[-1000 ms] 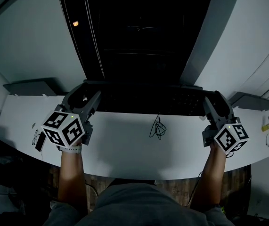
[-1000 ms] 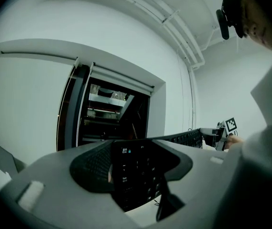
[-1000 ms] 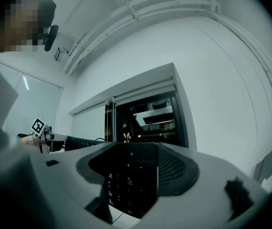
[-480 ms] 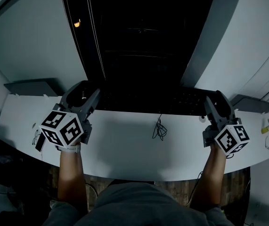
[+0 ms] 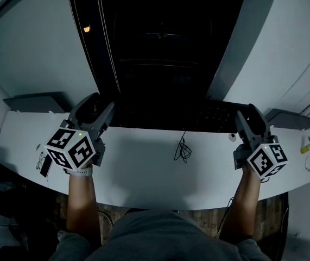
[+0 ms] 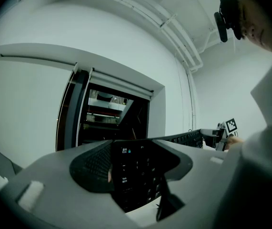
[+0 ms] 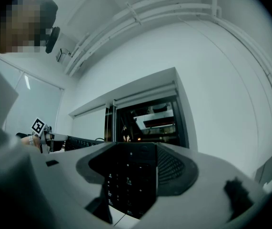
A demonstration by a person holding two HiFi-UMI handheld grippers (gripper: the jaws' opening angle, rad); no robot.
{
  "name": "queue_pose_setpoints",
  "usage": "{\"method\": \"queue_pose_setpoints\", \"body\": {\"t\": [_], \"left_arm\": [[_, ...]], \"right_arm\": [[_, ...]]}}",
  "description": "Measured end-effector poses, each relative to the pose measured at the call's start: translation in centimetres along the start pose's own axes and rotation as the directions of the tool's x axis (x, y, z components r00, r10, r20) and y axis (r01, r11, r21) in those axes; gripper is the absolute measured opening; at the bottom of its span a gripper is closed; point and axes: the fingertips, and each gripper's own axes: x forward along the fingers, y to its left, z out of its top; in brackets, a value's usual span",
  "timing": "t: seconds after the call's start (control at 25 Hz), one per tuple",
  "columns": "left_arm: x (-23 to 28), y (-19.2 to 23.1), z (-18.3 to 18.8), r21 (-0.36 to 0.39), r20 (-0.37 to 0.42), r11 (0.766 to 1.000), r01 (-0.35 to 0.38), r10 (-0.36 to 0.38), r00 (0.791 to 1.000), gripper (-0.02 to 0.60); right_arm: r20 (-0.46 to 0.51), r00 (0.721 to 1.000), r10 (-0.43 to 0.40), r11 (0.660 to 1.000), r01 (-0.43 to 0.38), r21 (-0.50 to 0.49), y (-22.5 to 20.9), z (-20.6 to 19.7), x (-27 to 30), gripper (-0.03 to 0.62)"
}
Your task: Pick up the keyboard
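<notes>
As both hands are committed to one object, items are listed by size.

1. Dark recess (image 5: 165, 48), at 12 o'clock behind the bench. Black; its contents are unreadable from the head view.
2. Bench (image 5: 144, 173), white with a curved front edge, spanning 9 to 3 o'clock.
3. Keyboard (image 5: 168, 117), black and long, lying across the bench's far edge at 12 o'clock, just below the recess. Whether it is clear of the surface cannot be told.
4. Left gripper (image 5: 101, 109), at 10 o'clock. Its jaws are closed on the keyboard's left end, and keys fill the gap in the left gripper view.
5. Right gripper (image 5: 245, 118), at 2 o'clock. Its jaws are clamped on the right end likewise. One gripper per end is judged to let so long a board rise level rather than swing from one corner.
6. Cable (image 5: 182, 148), a thin tangled loop at bench centre, running up to the keyboard. It is likely to trail on lifting.
7. Small dark object (image 5: 45, 165), at 8 o'clock, well apart from the keyboard. Unidentified.
</notes>
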Motion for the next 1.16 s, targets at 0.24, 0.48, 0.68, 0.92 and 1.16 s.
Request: {"method": "queue_pose_setpoints", "body": {"t": [0.24, 0.48, 0.68, 0.92, 1.16], "left_arm": [[0.14, 0.12, -0.20, -0.001, -0.004, 1.000, -0.003, 0.003, 1.000, 0.238], [0.09, 0.21, -0.42, 0.000, -0.007, 1.000, -0.007, 0.007, 1.000, 0.238], [0.01, 0.31, -0.45, 0.000, -0.007, 1.000, -0.009, 0.009, 1.000, 0.239], [0.06, 0.41, -0.53, -0.001, -0.010, 1.000, -0.007, 0.007, 1.000, 0.239], [-0.34, 0.54, -0.50, 0.000, -0.001, 1.000, -0.009, 0.009, 1.000, 0.240]], "right_arm": [[0.004, 1.000, -0.003, 1.000, 0.003, 0.009, -0.48, -0.39, 0.18, 0.258], [-0.001, 1.000, 0.007, 1.000, -0.007, 0.009, -0.24, -0.56, 0.33, 0.258], [0.000, 1.000, 0.011, 1.000, -0.011, 0.008, -0.16, -0.59, 0.41, 0.258], [0.001, 1.000, 0.012, 1.000, -0.012, 0.009, -0.05, -0.61, 0.47, 0.258], [0.019, 1.000, 0.001, 1.000, -0.001, 0.014, 0.00, -0.73, 0.15, 0.258]]}}
